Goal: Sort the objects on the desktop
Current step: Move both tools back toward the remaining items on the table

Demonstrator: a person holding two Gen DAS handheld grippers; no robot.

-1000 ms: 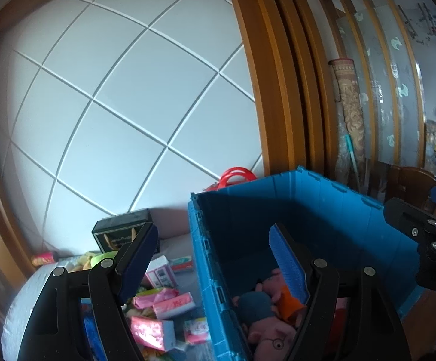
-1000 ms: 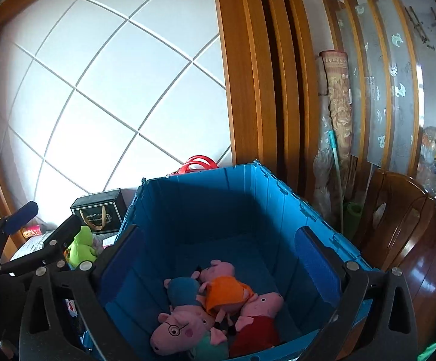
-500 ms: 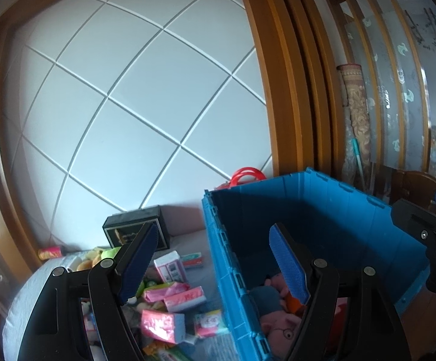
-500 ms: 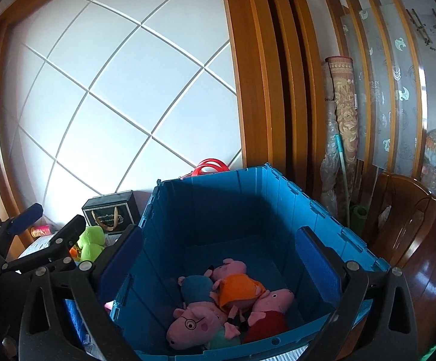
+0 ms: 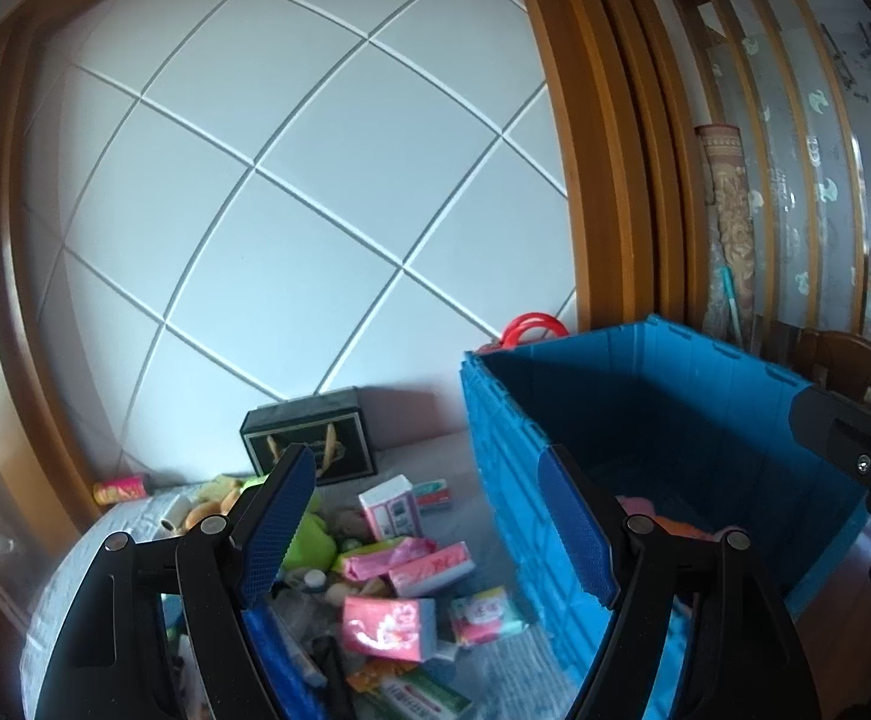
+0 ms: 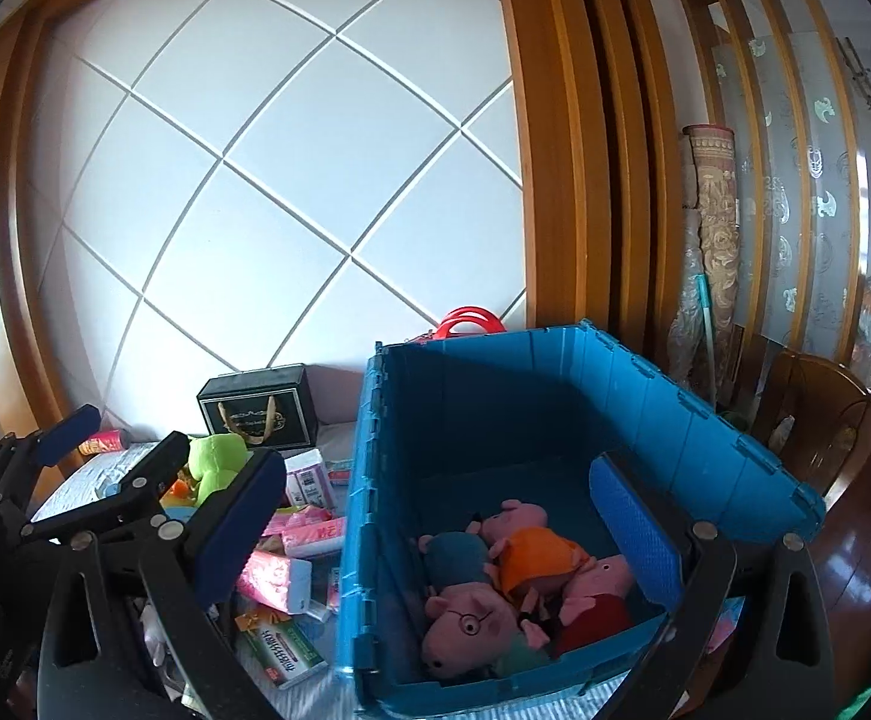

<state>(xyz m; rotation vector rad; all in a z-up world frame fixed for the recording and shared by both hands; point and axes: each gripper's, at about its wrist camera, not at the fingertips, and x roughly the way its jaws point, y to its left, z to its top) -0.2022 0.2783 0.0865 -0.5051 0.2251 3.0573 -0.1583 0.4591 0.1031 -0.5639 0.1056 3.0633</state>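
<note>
Four plush pigs [image 6: 513,588] already lie in the blue crate [image 6: 645,396]; packets [image 5: 387,627] at nine o'clock remain unsorted. Both tongs, left gripper [image 5: 429,531] and right gripper [image 6: 441,534], gape empty.

Both views slide left across the scene compared with a second ago. In the left wrist view the blue crate [image 5: 663,420] sits further right, so the left gripper [image 5: 429,531] now frames its near left corner and the pile of pink packets [image 5: 390,627] on the table instead of the plush pigs, now mostly hidden. In the right wrist view the right gripper [image 6: 435,528] now straddles the crate's left wall, and packets and a green box [image 6: 282,648] come into view.
</note>
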